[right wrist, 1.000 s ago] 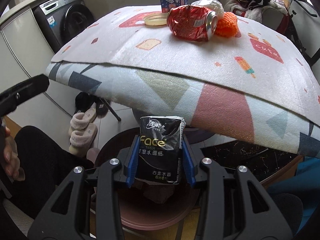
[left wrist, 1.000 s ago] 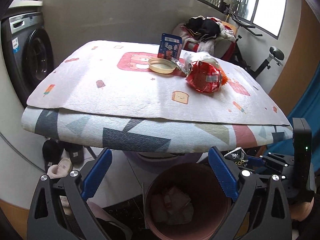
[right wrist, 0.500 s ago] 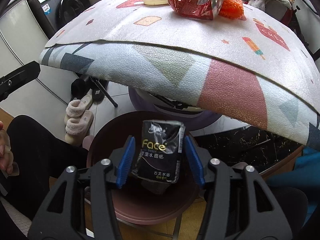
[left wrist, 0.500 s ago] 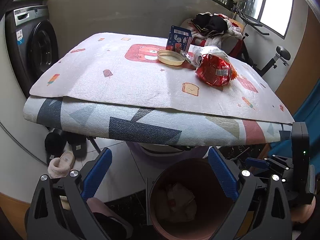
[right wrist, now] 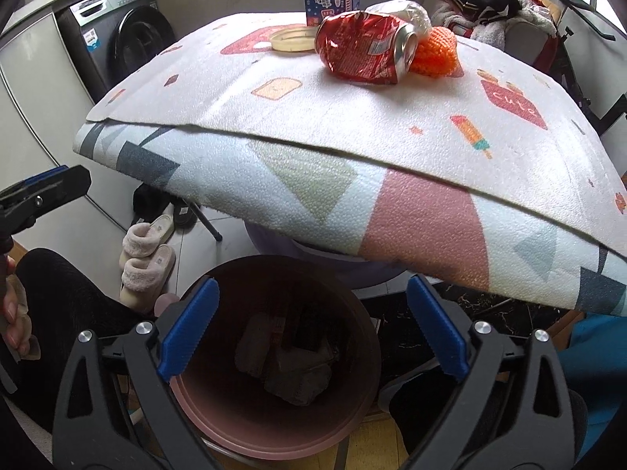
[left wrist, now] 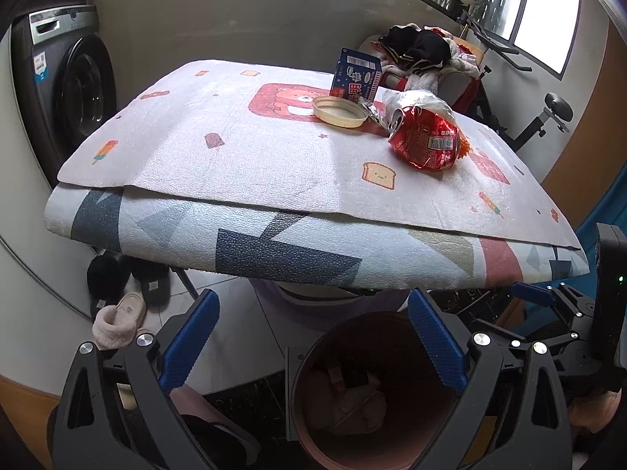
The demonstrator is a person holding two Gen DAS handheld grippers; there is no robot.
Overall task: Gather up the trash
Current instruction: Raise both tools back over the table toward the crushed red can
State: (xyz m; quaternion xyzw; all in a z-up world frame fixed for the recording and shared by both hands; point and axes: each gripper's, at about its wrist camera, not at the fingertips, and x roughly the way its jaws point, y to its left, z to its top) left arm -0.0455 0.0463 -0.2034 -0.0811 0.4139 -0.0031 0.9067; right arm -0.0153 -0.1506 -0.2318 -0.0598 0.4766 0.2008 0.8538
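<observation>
Both grippers are held with fingers wide and empty over the round pink bin [right wrist: 274, 356]. The crushed red can [right wrist: 364, 49] is seen at 12 o'clock from the right gripper [right wrist: 311, 323], lying sideways on the tabletop [right wrist: 392, 129]. The right gripper seems nearer than the left gripper [left wrist: 311, 329].
</observation>
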